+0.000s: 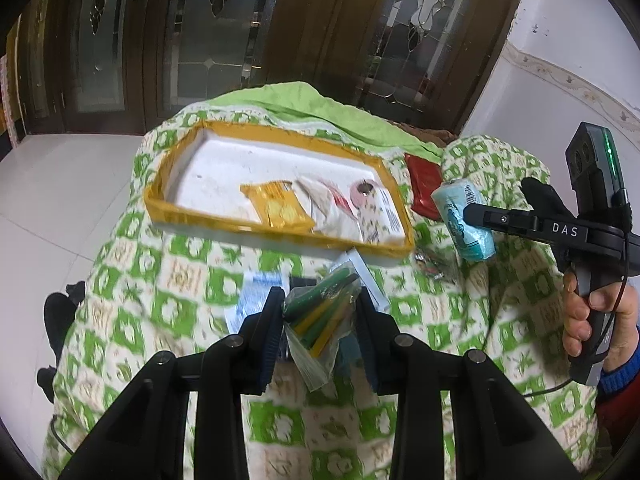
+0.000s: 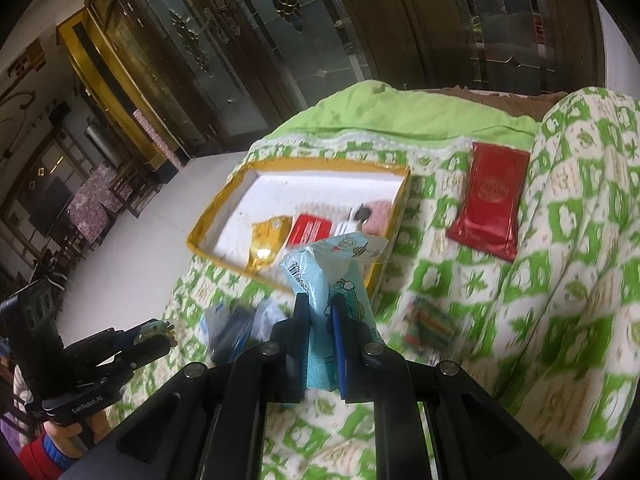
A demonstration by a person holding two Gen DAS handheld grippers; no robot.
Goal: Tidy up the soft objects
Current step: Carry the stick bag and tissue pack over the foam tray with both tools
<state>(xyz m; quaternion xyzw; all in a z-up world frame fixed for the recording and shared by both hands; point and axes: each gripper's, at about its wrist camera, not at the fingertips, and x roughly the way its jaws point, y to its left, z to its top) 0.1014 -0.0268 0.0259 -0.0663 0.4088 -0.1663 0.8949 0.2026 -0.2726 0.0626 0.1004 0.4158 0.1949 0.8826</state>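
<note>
Black fingers of the left gripper (image 1: pixel 319 300) fill the bottom of the left wrist view, clamped on a clear bag of green and yellow sticks (image 1: pixel 320 312). Above centre, a yellow-rimmed tray (image 1: pixel 160 184) lies on the green patterned quilt (image 1: pixel 160 300) and holds a yellow packet (image 1: pixel 276 206). At the right edge, a light blue tissue pack (image 1: pixel 466 216) sits in the other gripper's grip.

Low in the right wrist view, the right gripper (image 2: pixel 320 312) pinches the tissue pack (image 2: pixel 308 280) with its jaws closed. A red packet (image 2: pixel 490 198) lies on the quilt at upper right, apart from the tray (image 2: pixel 208 220).
</note>
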